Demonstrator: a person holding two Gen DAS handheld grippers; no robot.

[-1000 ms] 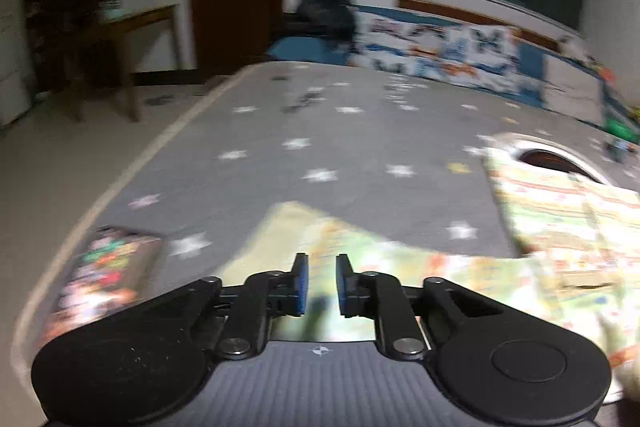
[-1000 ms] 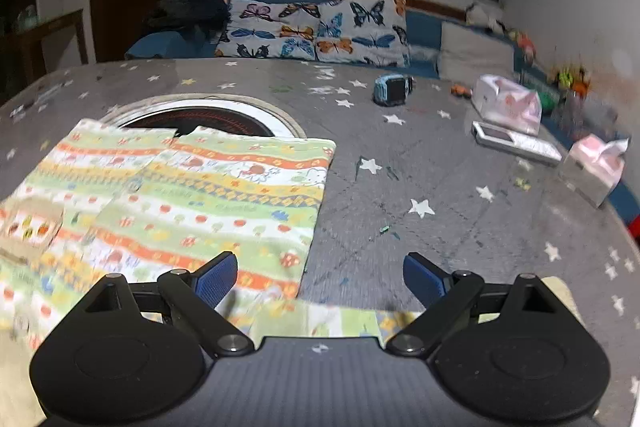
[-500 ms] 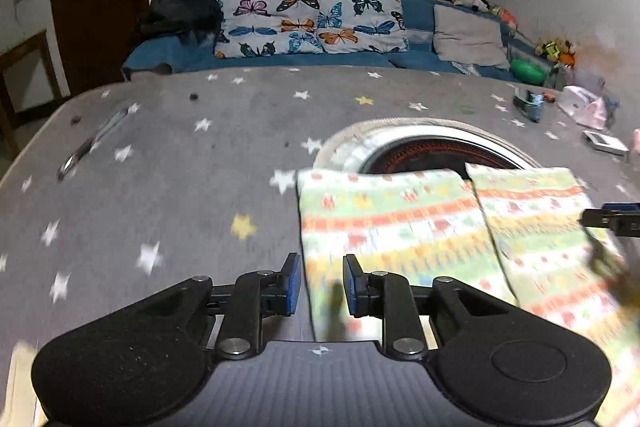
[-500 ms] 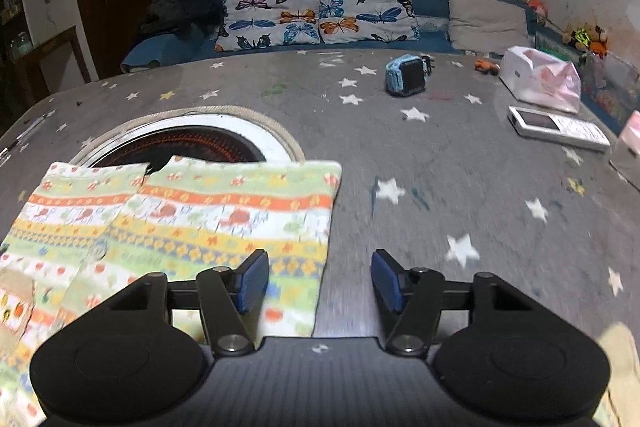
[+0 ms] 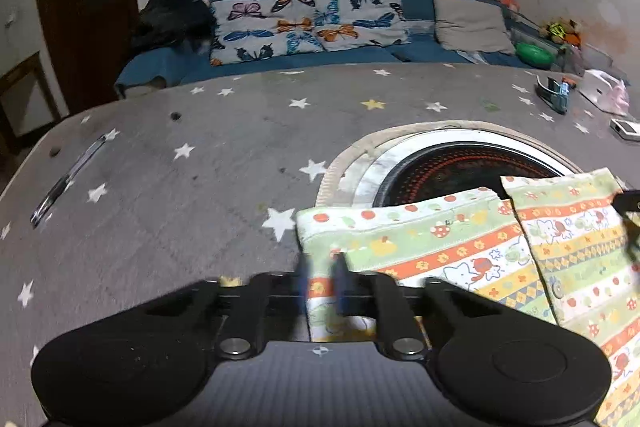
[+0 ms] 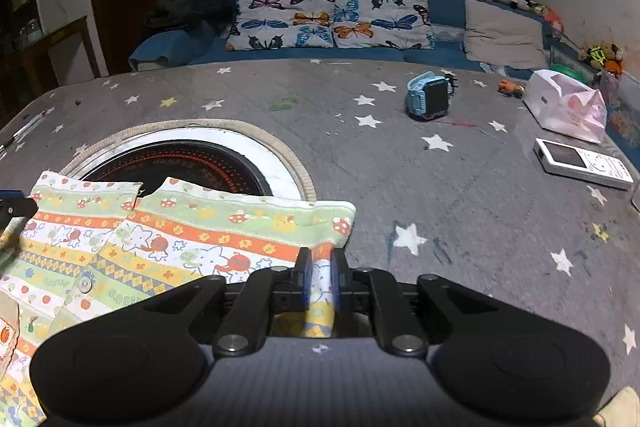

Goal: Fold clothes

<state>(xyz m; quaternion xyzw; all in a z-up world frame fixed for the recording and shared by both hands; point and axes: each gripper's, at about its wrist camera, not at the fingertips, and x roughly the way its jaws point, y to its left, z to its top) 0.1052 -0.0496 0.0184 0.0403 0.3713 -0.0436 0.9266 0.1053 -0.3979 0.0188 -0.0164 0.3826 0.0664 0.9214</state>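
Left wrist view: left gripper (image 5: 322, 277) pinches the left edge of the striped cartoon-print cotton garment (image 5: 452, 255) (blurred), beside the round black burner (image 5: 460, 171).
Right wrist view: right gripper (image 6: 320, 277) clamps the garment's right edge (image 6: 208, 247), burner (image 6: 180, 163) just behind.

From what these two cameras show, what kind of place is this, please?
Most likely a living room at home. Behind the star-patterned table stands a blue sofa with butterfly cushions and soft toys; a child's blue watch lies on the table, and both grippers hold a patterned garment.
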